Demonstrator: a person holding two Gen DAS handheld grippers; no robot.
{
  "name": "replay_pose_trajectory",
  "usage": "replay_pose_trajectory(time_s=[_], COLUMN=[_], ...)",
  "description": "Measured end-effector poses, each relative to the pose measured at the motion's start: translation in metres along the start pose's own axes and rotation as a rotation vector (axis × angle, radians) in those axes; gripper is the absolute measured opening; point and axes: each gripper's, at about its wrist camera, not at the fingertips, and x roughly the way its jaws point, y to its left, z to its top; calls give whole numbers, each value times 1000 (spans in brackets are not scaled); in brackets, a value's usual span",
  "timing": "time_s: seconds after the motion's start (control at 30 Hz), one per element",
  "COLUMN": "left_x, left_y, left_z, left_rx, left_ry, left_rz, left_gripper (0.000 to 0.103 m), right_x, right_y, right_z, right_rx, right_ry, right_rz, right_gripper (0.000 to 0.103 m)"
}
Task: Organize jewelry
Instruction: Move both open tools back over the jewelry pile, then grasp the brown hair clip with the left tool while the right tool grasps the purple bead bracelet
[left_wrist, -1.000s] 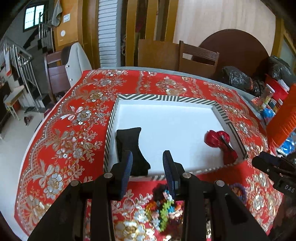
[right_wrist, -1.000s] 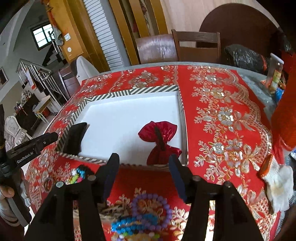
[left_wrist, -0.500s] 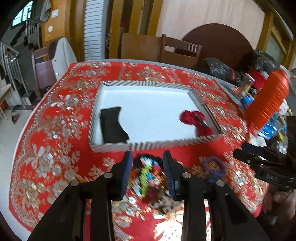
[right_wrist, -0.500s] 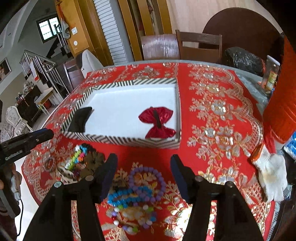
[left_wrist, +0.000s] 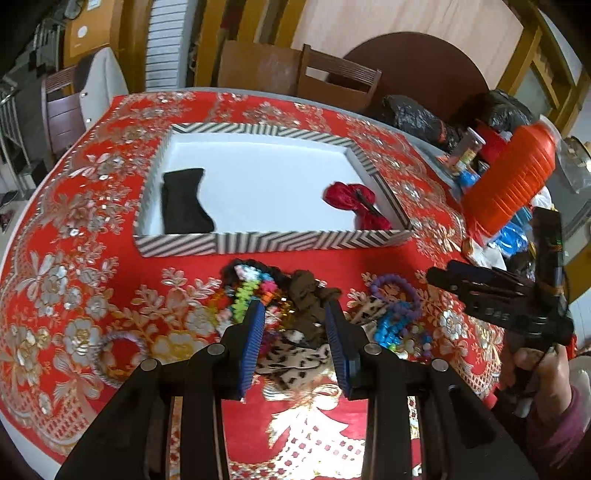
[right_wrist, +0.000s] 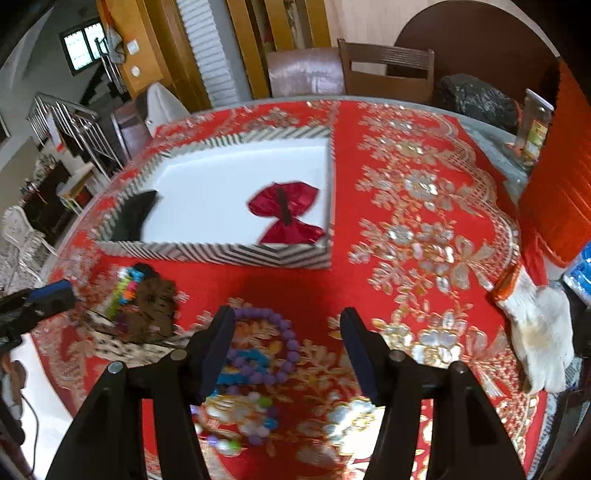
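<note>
Your left gripper (left_wrist: 295, 328) hangs apart over the scrunchies (left_wrist: 303, 306) at lower centre; your right gripper (right_wrist: 288, 343), also apart, holds nothing above the beads (right_wrist: 258, 354).

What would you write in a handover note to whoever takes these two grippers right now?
Left gripper: jaws open, empty, over the brown scrunchie and leopard scrunchie.
Right gripper: jaws open, empty, over the purple bracelet and blue bracelet.
Done: black bow and red bow lie in the striped tray.
Left: the scrunchies, bracelets, the coloured bead piece and a ring-shaped band are on the cloth in front of the tray. Tray them.
</note>
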Motion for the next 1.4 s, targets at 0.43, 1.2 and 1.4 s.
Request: replay_pose_trajectory(time_s=[0.43, 1.2, 1.4], left_x=[51, -15, -31], left_y=[-25, -29, -28], left_z=[-7, 15, 29], left_rx=[81, 94, 97], left_ry=[71, -59, -115], left_rz=[69, -89, -67], left_gripper=[27, 2, 2], right_x=[42, -31, -45], right_y=[7, -3, -1], right_z=[-10, 10, 14], right_rx=[-104, -13, -13], right_ry=[54, -180, -203], right_rz=[-68, 63, 84], right_gripper=[37, 10, 10])
